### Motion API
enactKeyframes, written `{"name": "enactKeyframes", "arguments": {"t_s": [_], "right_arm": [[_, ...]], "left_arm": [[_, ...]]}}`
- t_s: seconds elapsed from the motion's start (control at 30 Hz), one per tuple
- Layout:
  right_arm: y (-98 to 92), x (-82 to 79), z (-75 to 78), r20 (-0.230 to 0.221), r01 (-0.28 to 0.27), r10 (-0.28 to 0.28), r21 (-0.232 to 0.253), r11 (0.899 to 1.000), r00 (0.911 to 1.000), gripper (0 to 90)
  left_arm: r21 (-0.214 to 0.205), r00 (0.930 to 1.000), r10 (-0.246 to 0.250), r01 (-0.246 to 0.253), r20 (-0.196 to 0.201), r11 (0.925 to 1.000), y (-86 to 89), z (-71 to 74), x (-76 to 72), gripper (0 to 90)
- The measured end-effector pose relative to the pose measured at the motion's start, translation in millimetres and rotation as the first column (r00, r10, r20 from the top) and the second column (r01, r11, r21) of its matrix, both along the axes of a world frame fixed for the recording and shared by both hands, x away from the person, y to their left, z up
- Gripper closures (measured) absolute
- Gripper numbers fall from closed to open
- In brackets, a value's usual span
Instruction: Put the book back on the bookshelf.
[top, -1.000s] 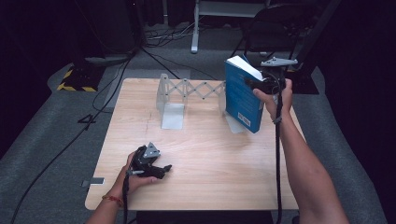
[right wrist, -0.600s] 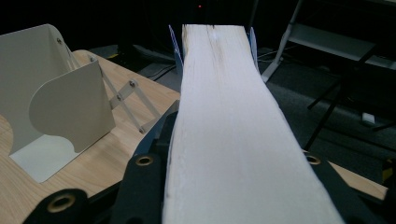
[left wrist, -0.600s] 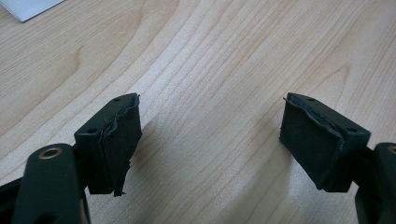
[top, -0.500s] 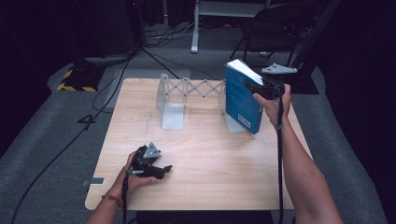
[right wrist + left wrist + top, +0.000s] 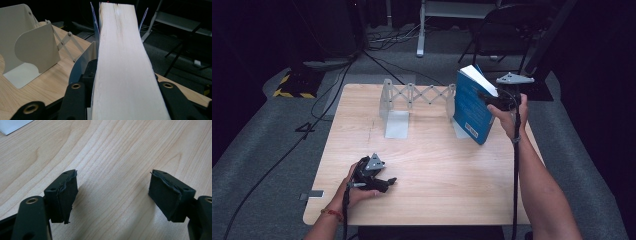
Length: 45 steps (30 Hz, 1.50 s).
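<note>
Step in hand: placing the blue book point(image 5: 472, 107) into the expanding bookend rack point(image 5: 412, 97). The right gripper point(image 5: 492, 98) pinches the book, which tilts over the desk point(image 5: 452, 175) beside the rack's right plate (long axis near-vertical, page edge facing the gripper). Next: straighten, lower. The left gripper point(image 5: 112, 195) rests, jaws spread, empty.
</note>
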State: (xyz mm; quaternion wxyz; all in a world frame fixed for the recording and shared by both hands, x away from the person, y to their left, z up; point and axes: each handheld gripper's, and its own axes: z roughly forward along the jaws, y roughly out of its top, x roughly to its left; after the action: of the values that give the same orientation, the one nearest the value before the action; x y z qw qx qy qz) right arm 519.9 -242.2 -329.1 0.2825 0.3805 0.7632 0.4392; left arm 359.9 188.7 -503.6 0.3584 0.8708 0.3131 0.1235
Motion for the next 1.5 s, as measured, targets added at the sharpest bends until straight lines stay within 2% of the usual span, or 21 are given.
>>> {"name": "enactKeyframes", "arguments": {"t_s": [0.57,0.67,0.8,0.97,1.13,1.2,1.3,1.5], "right_arm": [[-5.4,-1.6,-2.2,-0.01,0.028,-0.028,-0.004,1.0,0.9995,58.6],[-5.1,-3.1,-2.9,-0.003,0.054,-0.054,0.0,0.999,0.9985,59.1],[-3.8,-3.5,-4.1,0.003,0.127,-0.127,0.012,0.992,0.9919,58.6],[-6.3,-3.0,-4.1,-0.005,0.123,-0.123,0.018,0.992,0.9924,58.0],[-4.6,-4.5,-3.5,0.001,0.155,-0.155,-0.015,0.988,0.9879,50.9],[-5.4,-4.3,-3.5,-0.008,0.161,-0.162,-0.038,0.986,0.9868,43.4],[-9.6,-4.8,-3.3,-0.026,0.143,-0.143,-0.02,0.99,0.9893,41.4],[-12.1,-8.6,0.6,-0.024,0.119,-0.12,-0.045,0.992,0.9925,38.7]], "left_arm": [[-0.001,1.0,0.002,-0.002,0.0,1.0,-0.1,0.0,-0.2,23.5],[0.0,1.0,0.002,-0.002,0.0,1.0,-0.1,-0.1,-0.2,23.5],[-0.001,1.0,0.004,-0.004,-0.001,1.0,-0.2,0.0,-0.3,23.5],[-0.003,1.0,0.005,-0.005,-0.003,1.0,-0.3,-0.1,-0.5,23.5],[-0.003,1.0,0.005,-0.005,-0.003,1.0,-0.3,-0.1,-0.5,23.5],[-0.003,1.0,0.005,-0.005,-0.003,1.0,-0.3,-0.1,-0.5,23.5],[-0.003,1.0,0.005,-0.005,-0.003,1.0,-0.3,-0.1,-0.5,23.4],[-0.003,1.0,0.006,-0.006,-0.003,1.0,-0.5,-0.2,-0.5,23.2]]}}
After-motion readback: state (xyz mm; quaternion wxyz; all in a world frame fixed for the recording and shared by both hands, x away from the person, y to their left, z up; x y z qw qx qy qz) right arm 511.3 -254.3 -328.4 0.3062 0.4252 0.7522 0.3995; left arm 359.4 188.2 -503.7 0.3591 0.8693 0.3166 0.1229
